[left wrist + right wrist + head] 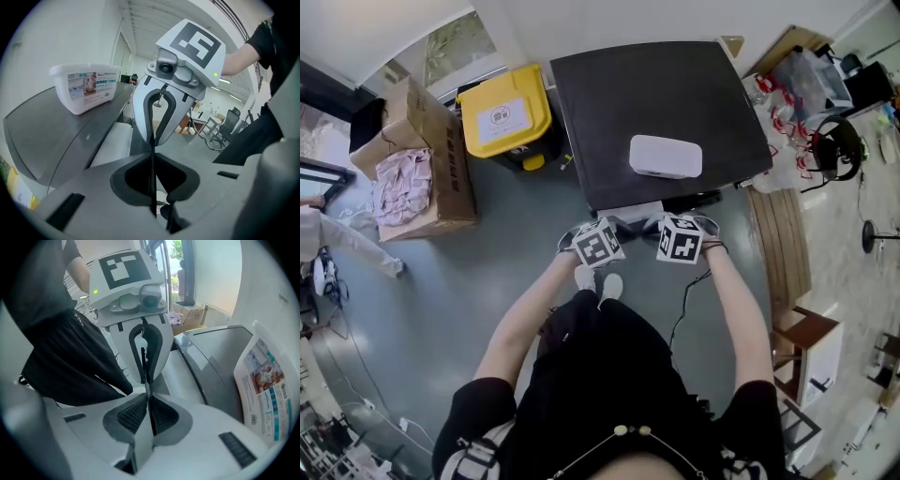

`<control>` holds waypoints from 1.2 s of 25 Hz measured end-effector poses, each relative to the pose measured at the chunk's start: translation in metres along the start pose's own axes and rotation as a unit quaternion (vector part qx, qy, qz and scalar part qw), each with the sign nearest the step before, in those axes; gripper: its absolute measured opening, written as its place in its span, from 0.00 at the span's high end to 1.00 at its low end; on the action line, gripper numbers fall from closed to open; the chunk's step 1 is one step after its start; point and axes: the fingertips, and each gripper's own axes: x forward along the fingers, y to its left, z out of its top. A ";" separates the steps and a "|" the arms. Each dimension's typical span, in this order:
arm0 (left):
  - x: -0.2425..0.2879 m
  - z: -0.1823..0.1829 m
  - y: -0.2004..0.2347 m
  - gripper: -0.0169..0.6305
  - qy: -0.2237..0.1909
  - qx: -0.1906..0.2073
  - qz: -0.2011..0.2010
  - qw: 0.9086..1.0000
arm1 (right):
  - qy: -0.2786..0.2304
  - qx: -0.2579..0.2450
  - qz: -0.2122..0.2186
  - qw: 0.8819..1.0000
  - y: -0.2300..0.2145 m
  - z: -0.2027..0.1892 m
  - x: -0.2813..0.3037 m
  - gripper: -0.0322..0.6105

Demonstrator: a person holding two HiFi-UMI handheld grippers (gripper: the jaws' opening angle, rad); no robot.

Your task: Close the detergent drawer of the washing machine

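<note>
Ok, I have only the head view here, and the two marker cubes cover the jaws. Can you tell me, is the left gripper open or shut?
Observer: Shut. In the left gripper view the jaws of the left gripper meet, and nothing is between them.
Operator: And the other one?
Observer: The right gripper is shut as well, and it is empty.
Operator: The white tub shows me only its lid. Is there something on its sides?
Observer: Yes, a printed label with a picture, on the side that the left gripper view looks at.
</note>
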 end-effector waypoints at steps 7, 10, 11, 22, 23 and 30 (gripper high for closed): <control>-0.003 0.001 0.009 0.92 0.001 0.000 0.004 1.000 | 0.000 0.000 -0.005 1.000 -0.009 0.003 0.000 0.89; -0.004 0.001 0.011 0.92 0.002 0.001 0.004 1.000 | 0.000 0.001 -0.008 1.000 -0.011 0.004 0.000 0.89; -0.004 0.001 0.011 0.92 0.003 0.001 0.005 1.000 | 0.000 0.001 -0.009 1.000 -0.012 0.004 0.000 0.89; -0.008 0.002 0.028 0.92 -0.004 0.005 0.032 0.999 | 0.000 0.006 -0.025 1.000 -0.027 0.010 -0.001 0.88; -0.007 0.002 0.029 0.92 -0.006 0.008 0.035 0.999 | 0.000 0.006 -0.026 1.000 -0.028 0.010 0.000 0.88; -0.010 0.002 0.029 0.92 -0.001 0.009 0.056 0.998 | -0.007 0.009 -0.051 0.999 -0.029 0.011 -0.001 0.88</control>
